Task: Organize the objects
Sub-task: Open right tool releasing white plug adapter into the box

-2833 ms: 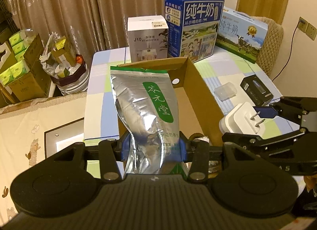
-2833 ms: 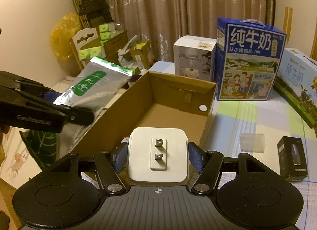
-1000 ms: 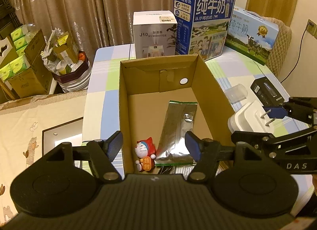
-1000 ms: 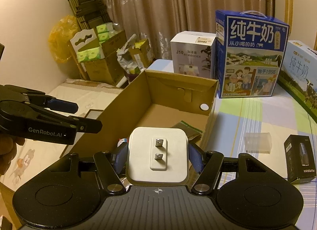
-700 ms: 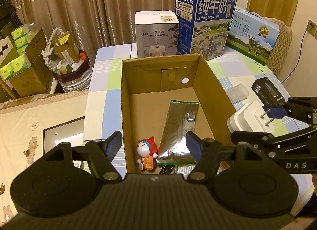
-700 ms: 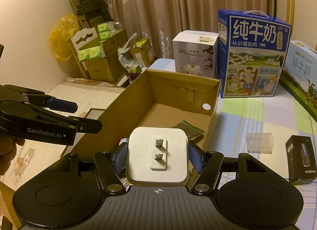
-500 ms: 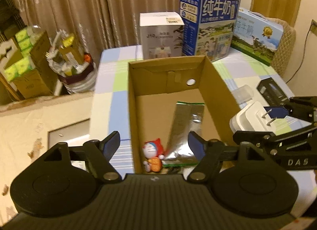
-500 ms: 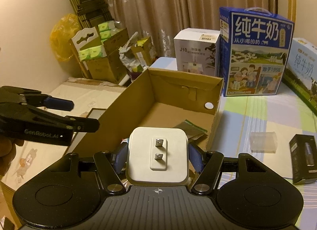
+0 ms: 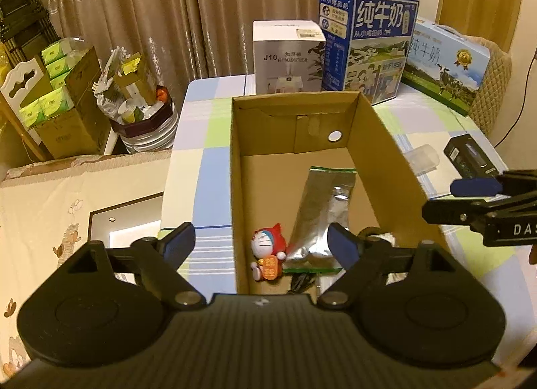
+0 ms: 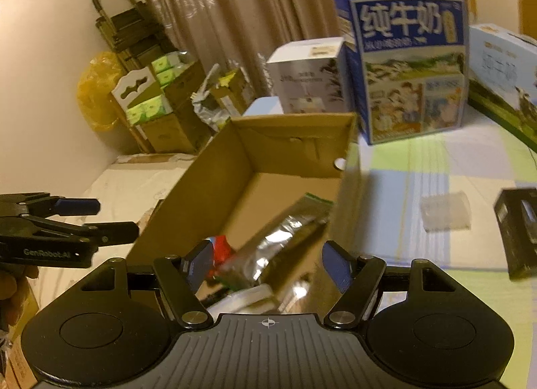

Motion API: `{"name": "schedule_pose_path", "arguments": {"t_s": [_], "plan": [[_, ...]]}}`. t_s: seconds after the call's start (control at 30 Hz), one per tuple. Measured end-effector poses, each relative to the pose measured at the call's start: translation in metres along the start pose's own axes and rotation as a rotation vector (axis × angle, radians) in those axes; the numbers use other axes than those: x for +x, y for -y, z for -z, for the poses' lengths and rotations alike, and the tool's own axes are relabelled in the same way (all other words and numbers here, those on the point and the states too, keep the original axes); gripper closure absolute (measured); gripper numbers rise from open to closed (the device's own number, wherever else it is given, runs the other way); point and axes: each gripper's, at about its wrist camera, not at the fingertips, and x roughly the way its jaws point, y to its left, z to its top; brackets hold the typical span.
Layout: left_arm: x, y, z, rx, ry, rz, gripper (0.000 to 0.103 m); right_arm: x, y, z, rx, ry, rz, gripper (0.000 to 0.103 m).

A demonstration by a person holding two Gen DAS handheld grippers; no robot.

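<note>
Nearest the left wrist camera, the left gripper (image 9: 260,243) had its fingers spread wide with nothing between them, hanging over the near end of the cardboard box (image 9: 386,144). Inside the box, at that near end, a little red-hooded cat figure (image 9: 268,253) stood just beside a silver foil pouch (image 9: 324,218) lying flat along the right wall. The right gripper (image 10: 266,265) was also spread and empty. Its own view was blurry, but it caught a white flat thing (image 10: 246,298) low in the box's near corner that the left view mostly hid behind a finger. Right of the box on the checked table (image 9: 214,127) sat a clear plastic case (image 10: 444,210) and a black box (image 10: 518,231). At the far edge stood a white humidifier box (image 9: 287,57) and a blue milk carton (image 9: 367,40).
</note>
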Motion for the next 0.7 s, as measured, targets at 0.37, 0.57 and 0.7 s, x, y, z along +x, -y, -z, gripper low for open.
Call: {"name": "schedule_pose_path", "arguments": {"t_s": [0.37,0.57,0.7], "plan": [[-0.049,0.037,0.017,-0.039,0.069,0.044,0.006,-0.067,0.014,0.032,0.066,0.017,0.042,0.034],[-0.077,0.067,0.027,-0.048,0.097,0.078,0.001,-0.104,0.02,0.054,0.08,0.041,0.058,0.034],[-0.089,0.085,0.031,-0.046,0.103,0.09,0.001,-0.125,0.029,0.067,0.097,0.052,0.08,0.034]]}}
